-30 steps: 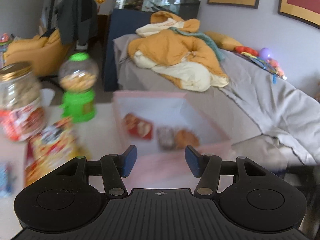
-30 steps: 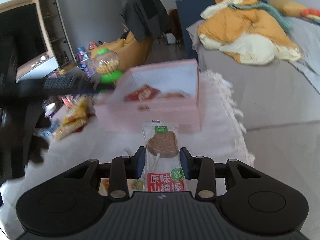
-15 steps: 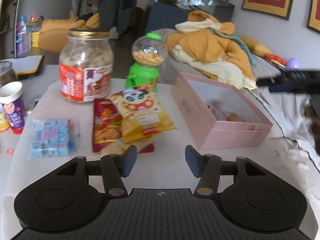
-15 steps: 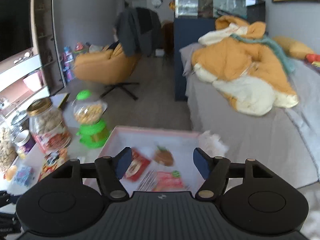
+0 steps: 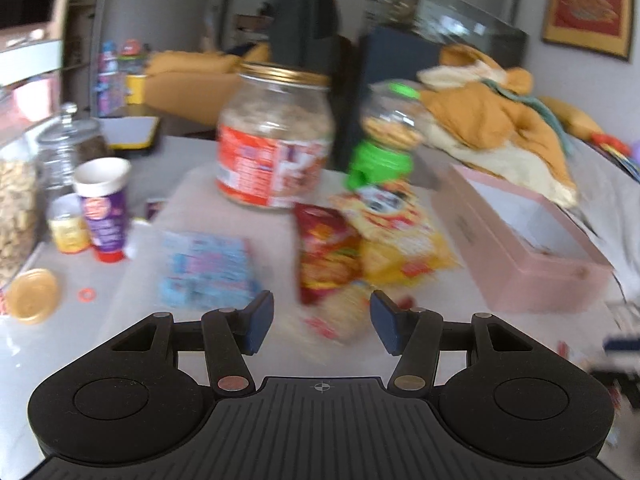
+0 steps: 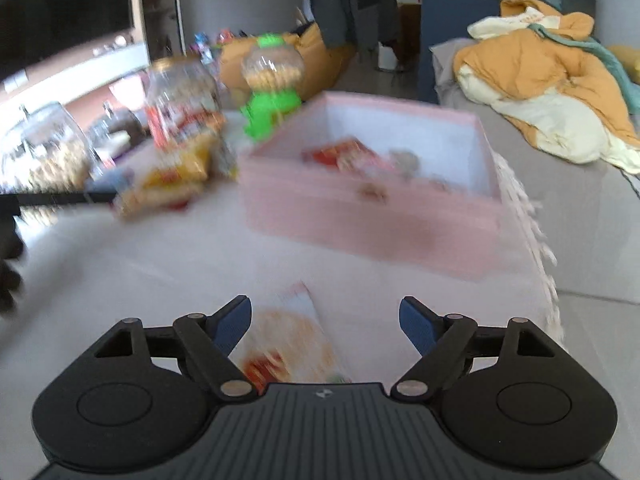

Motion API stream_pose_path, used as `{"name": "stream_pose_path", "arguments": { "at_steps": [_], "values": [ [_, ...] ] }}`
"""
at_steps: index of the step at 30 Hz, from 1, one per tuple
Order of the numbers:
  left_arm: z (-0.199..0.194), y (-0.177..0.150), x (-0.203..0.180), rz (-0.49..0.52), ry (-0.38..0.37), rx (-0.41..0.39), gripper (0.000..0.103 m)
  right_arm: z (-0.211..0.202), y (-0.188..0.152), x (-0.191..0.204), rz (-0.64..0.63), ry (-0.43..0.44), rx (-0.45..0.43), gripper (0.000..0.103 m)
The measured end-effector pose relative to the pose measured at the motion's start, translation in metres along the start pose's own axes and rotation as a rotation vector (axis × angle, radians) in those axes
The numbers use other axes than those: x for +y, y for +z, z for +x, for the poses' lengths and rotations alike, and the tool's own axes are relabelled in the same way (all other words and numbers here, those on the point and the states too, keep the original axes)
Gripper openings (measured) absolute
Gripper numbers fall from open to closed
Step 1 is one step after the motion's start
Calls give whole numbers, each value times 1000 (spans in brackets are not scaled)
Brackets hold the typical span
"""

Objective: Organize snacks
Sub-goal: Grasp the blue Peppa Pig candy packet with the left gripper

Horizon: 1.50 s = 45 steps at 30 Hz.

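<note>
My left gripper is open and empty, low over a pile of snack packets: a red one, a yellow panda one and a pale one just ahead of the fingers. A blue packet lies left of them. The pink box stands open at the right. In the right wrist view my right gripper has its jaws opening wide over a blurred packet lying on the white cloth; the pads do not press it. The pink box ahead holds several blurred snacks.
A big jar with a gold lid and a green candy dispenser stand behind the pile. A purple cup, glass jars and a loose gold lid crowd the left edge. The table's fringed right edge drops toward a grey bed.
My right gripper let the lollipop packet go into the pink box, opened, and drew back over another packet on the cloth. My left gripper swung from the box to the snack pile and sank closer.
</note>
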State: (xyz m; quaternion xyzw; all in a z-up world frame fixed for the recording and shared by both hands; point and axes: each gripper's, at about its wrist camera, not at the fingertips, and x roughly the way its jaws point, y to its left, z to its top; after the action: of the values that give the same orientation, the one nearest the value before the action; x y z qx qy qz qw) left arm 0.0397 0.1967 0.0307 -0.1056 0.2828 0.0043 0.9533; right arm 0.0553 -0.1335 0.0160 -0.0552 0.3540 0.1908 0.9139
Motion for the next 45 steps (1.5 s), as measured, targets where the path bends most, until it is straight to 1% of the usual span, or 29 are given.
{"name": "stream_pose_path", "arguments": {
  "at_steps": [2,5,7,9,10,11,14,17,19,22,25,27,31,33,34,35,38,39,42,44,45],
  "values": [
    [3,5,9,-40,27,-14,59,3,-7,-6,38,37,1,88],
    [9,14,23,-96,68,-28,59,7,-14,-15,108,85,2,93],
    [12,19,33,-115,112,-46,59,7,-15,-18,124,99,-5,93],
    [18,26,44,-123,175,-59,59,7,-17,-18,120,98,-9,94],
    [22,29,49,-129,196,-49,59,6,-18,-17,116,95,-11,94],
    [28,32,55,-136,209,-23,59,6,-18,-15,111,92,-12,96],
    [48,40,73,-199,245,57,59,9,-17,-13,101,96,-8,98],
    [58,50,85,-263,218,61,59,9,-16,-14,104,100,-7,99],
    [60,50,82,-257,193,71,58,9,-16,-13,102,102,-6,100],
    [54,42,59,-167,158,116,57,10,-16,-12,99,100,-6,100],
    [36,24,38,-132,93,167,58,9,-16,-12,99,101,-6,101],
    [22,13,24,-92,43,194,58,10,-16,-12,98,102,-5,102],
    [-1,-10,-6,17,-87,248,58,11,-15,-11,95,102,-4,102],
    [-10,-18,-16,70,-137,260,58,11,-15,-11,94,102,-4,102],
    [-14,-19,-20,90,-142,257,58,11,-15,-11,94,102,-4,102],
    [-18,-19,-23,122,-129,235,58,11,-15,-11,94,102,-4,102],
    [-23,-13,-36,265,-12,135,57,11,-15,-11,94,102,-4,102],
    [-19,-9,-38,296,12,124,57,11,-15,-11,94,102,-4,103],
    [-3,-4,-44,307,4,158,58,11,-15,-11,94,102,-4,103],
    [10,-5,-50,346,38,174,59,11,-15,-11,94,102,-4,103],
    [14,-6,-54,370,40,164,59,11,-15,-11,94,102,-4,103]
  ]
}}
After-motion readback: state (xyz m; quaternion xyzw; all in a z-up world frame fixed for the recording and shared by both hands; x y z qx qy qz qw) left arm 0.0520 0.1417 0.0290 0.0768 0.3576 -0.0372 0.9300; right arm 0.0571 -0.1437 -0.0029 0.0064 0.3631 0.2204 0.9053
